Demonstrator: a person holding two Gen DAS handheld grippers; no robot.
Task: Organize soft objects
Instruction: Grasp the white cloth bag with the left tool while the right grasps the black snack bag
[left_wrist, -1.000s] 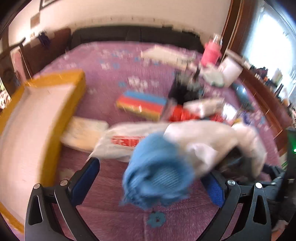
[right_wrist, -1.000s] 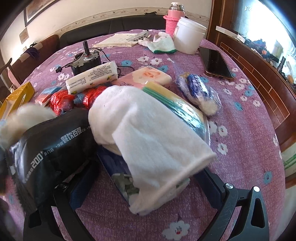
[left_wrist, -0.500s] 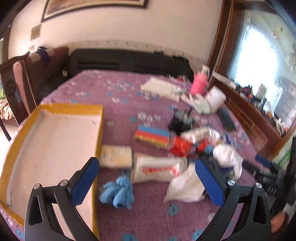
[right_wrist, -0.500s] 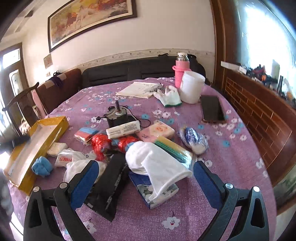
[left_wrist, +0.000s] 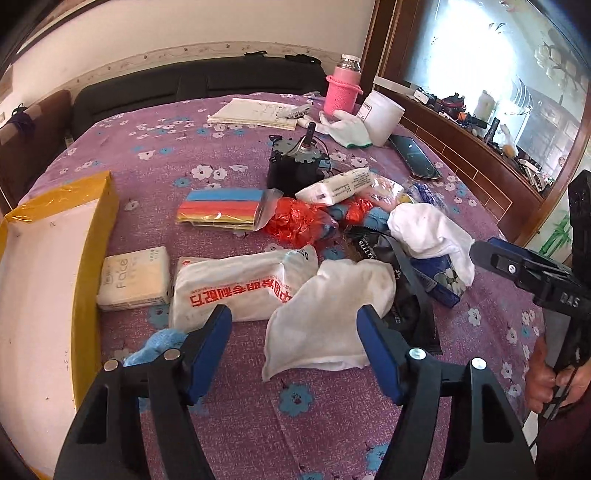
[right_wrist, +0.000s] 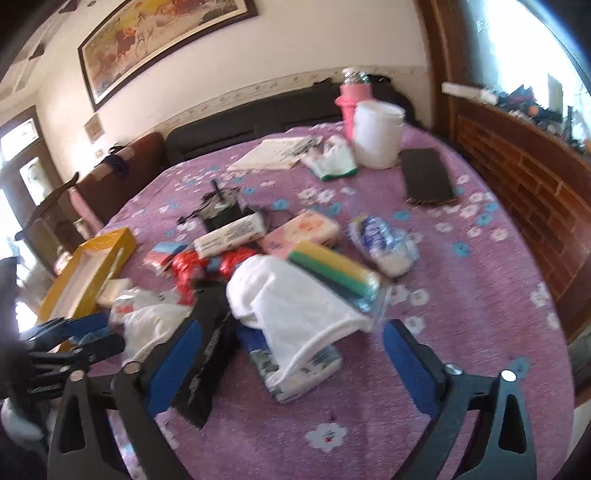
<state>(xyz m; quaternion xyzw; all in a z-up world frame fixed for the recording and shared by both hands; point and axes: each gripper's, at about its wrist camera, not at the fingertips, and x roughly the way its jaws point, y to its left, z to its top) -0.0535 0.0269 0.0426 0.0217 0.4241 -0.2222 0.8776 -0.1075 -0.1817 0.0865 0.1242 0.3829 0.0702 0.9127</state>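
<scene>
Since we dropped the crumpled blue knit cloth (left_wrist: 162, 341) beside the yellow cardboard tray (left_wrist: 90, 236) instead of inside | left gripper (left_wrist: 295, 332) wide, empty, now over rumpled white towel (left_wrist: 332, 314) | right gripper (right_wrist: 291, 354) wide, empty, lowered over second white towel (right_wrist: 295, 302) | sorting barely begun.

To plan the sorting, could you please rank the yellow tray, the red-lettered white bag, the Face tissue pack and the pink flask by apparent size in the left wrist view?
1. yellow tray, cut off by the frame
2. red-lettered white bag
3. Face tissue pack
4. pink flask; it stands farthest away, so its true rank is unsure.
</scene>
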